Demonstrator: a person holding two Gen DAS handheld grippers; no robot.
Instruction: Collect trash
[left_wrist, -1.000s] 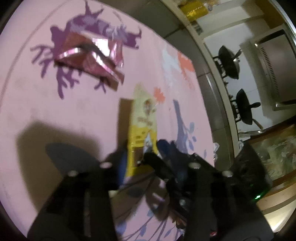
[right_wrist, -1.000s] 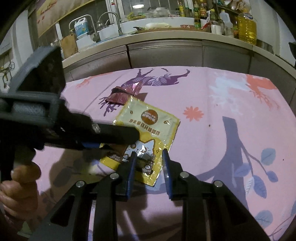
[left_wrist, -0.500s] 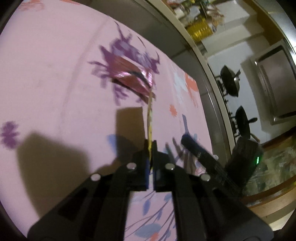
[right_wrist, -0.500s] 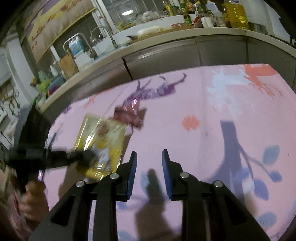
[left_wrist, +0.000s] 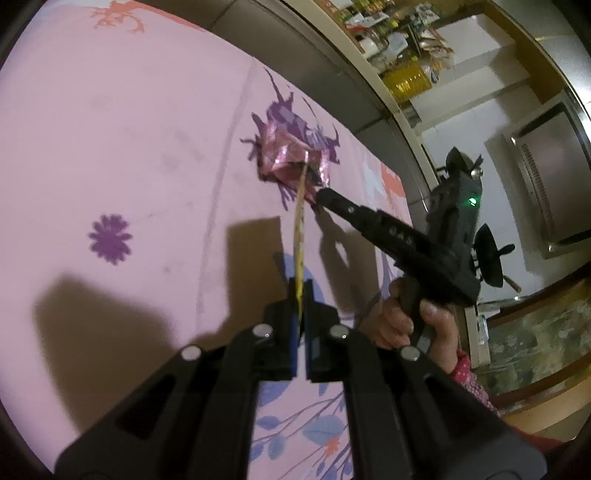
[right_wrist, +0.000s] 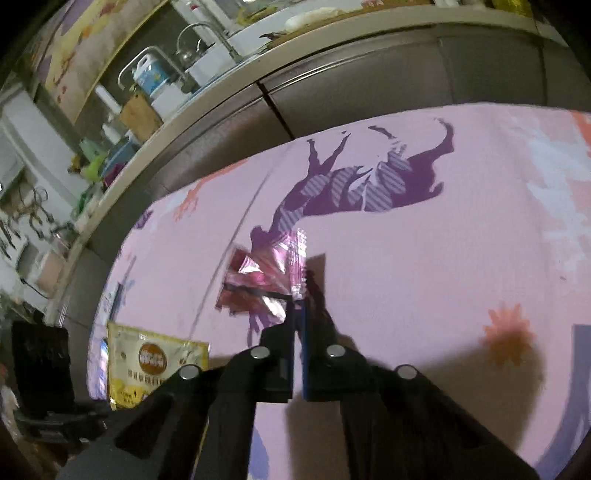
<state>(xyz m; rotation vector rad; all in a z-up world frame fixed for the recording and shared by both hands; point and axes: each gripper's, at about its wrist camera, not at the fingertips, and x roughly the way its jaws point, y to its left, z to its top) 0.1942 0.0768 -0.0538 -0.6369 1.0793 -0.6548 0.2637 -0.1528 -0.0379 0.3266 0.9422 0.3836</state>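
Since a second ago, we are seeing the yellow packet (left_wrist: 300, 236) lifted off the pink cloth where it was lying flat, and our right tool (right_wrist: 297, 314) has left it and closed at the crumpled pink wrapper (right_wrist: 266, 284).

In the left wrist view, our left tool (left_wrist: 300, 295) is clamping the yellow packet at its lower edge, jaws pressed together on it. We are seeing the packet edge-on, as a thin yellow strip standing up from the fingers toward the middle of the frame, its top end overlapping the pink wrapper (left_wrist: 286, 162). That wrapper is lying on a purple print on the pink cloth (left_wrist: 129, 129), a little above the centre of the frame. The right tool is coming in from the right of this frame, its black tip at the wrapper's lower right edge, and our right hand (left_wrist: 417, 321) is gripping its handle at the lower right.

In the right wrist view, the right tool's fingers are shut tight, with only a sliver of a gap, and their tips are sitting at the near edge of the pink wrapper in the centre of the frame. We cannot tell from the blur whether any foil is actually caught between them. The yellow packet (right_wrist: 155, 365) is showing face-on at the lower left of this frame, beside the dark bulk of the left tool.
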